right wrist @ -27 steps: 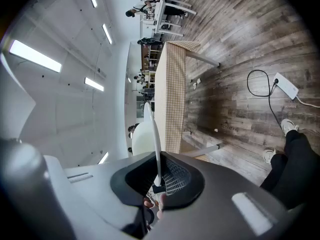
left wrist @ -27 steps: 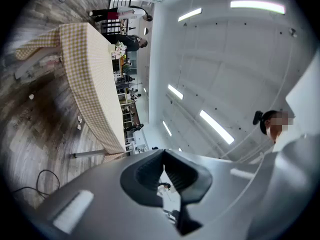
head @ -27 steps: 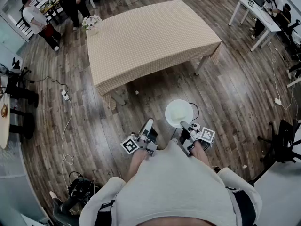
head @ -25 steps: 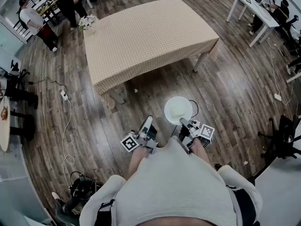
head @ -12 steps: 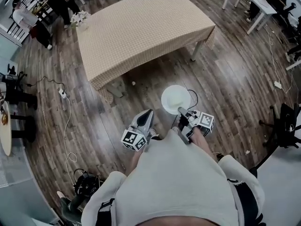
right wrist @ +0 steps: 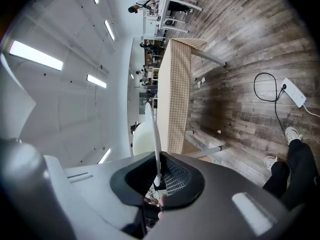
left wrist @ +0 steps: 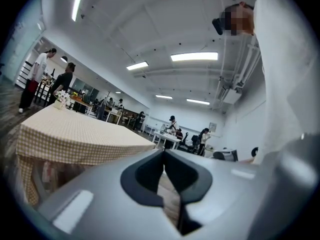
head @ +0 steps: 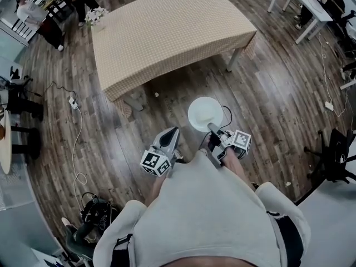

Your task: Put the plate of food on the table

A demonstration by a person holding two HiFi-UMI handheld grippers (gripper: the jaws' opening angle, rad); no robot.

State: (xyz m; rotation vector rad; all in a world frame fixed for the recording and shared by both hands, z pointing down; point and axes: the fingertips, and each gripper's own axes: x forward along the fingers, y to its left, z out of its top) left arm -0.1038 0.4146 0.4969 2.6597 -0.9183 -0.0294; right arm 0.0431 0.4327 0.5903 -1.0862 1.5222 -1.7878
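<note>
A white round plate point(head: 205, 113) hangs over the wooden floor, just short of the table point(head: 167, 32) with its beige checked cloth. My right gripper point(head: 212, 128) is shut on the plate's near rim. In the right gripper view the plate point(right wrist: 152, 129) shows edge-on, pinched between the jaws of the right gripper point(right wrist: 157, 181), with the table point(right wrist: 178, 89) beyond. I cannot make out any food on the plate. My left gripper point(head: 174, 130) is beside it on the left, shut and holding nothing. In the left gripper view, the left gripper point(left wrist: 164, 153) points at the table point(left wrist: 75, 134).
A vase of flowers point(head: 95, 16) stands on the table's far left corner. People point(head: 39, 15) stand beyond it. A power strip point(head: 71, 102) and cord lie on the floor at the left, a cable loop point(head: 227, 115) under the plate. Desks point(head: 303, 10) and a black chair point(head: 335, 156) are on the right.
The plate and my right gripper have moved a little forward toward the table. My left gripper has tilted its tip up and edged forward. The grip on the plate has not changed.
</note>
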